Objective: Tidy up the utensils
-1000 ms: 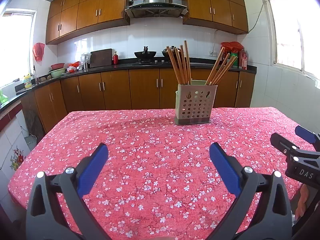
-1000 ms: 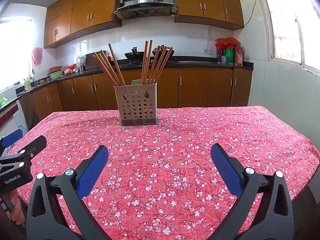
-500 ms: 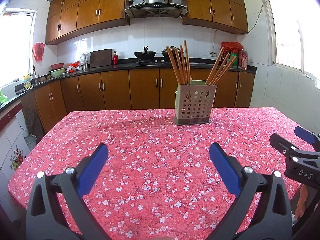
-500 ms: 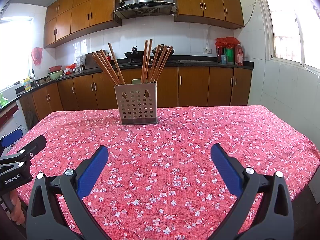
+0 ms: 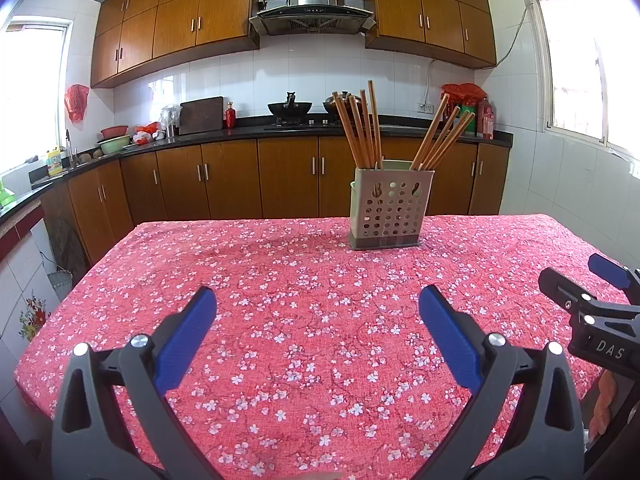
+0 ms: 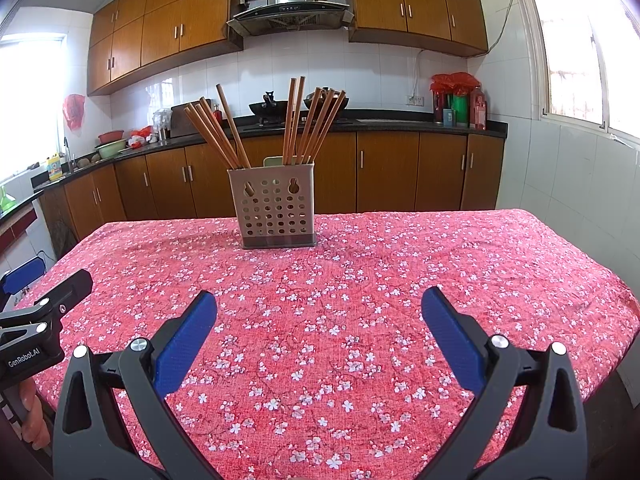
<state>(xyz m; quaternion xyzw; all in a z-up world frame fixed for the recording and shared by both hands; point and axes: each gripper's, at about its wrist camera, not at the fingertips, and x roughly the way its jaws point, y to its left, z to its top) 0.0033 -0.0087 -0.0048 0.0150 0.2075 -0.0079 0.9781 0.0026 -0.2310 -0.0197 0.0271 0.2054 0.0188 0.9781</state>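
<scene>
Perforated beige utensil holder [image 5: 387, 213] stands upright toward the far side of the worktop [image 5: 280, 320], on a red floral cloth. Inside: wooden chopsticks [image 5: 362, 128] in two bunches, one per side compartment, each leaning outward; a pale green piece shows behind the rim. Left gripper [image 5: 316, 320] jaws wide, nothing held, low over the near part of the cloth. Right gripper [image 6: 318, 320] same: jaws wide, empty, well apart from the holder. Writing: "DAS" on the right gripper body in left view, "GenRobot.AI" on the left gripper body in right view.
</scene>
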